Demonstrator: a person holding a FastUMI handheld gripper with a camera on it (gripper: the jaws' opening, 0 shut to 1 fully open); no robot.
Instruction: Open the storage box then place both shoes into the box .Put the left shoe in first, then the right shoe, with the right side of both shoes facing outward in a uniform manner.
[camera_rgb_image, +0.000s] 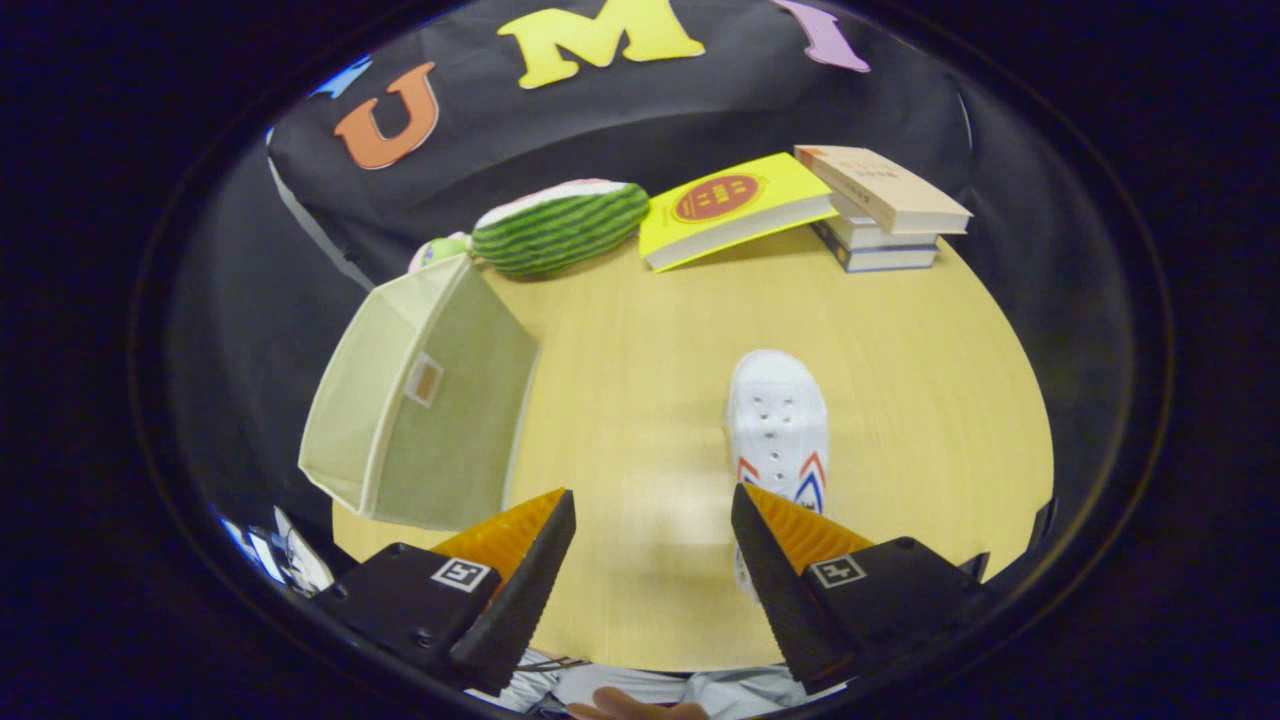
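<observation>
On the round wooden table (650, 330) we see one white shoe (777, 420) lying just ahead of our right finger (770, 530), its toe pointing away from us toward the far edge and its heel end tucked under that finger's tip, so that part of the sole shows again below the finger. We cannot tell whether the finger touches the shoe or merely hangs over it. Our claw (652, 520) stands wide open, with bare tabletop between the two fingers and nothing held. The left finger (535, 540) sits near the lower corner of the storage box (420, 400), a pale fabric box that rests at the table's left edge, tilted, with one broad side and a small label patch turned up toward us; the box and the shoe lie well apart, with open wood between them. We cannot tell from this angle whether the box is open. Along the far edge of the table lie a striped watermelon-shaped plush (560, 225), a yellow book (735, 205) propped at a slant just beside it, and a small stack of books (885, 210) at the far right, the yellow book's corner leaning against the stack. At the near edge, below our fingers, a bit of a person's hand (635, 708) and light clothing shows.
</observation>
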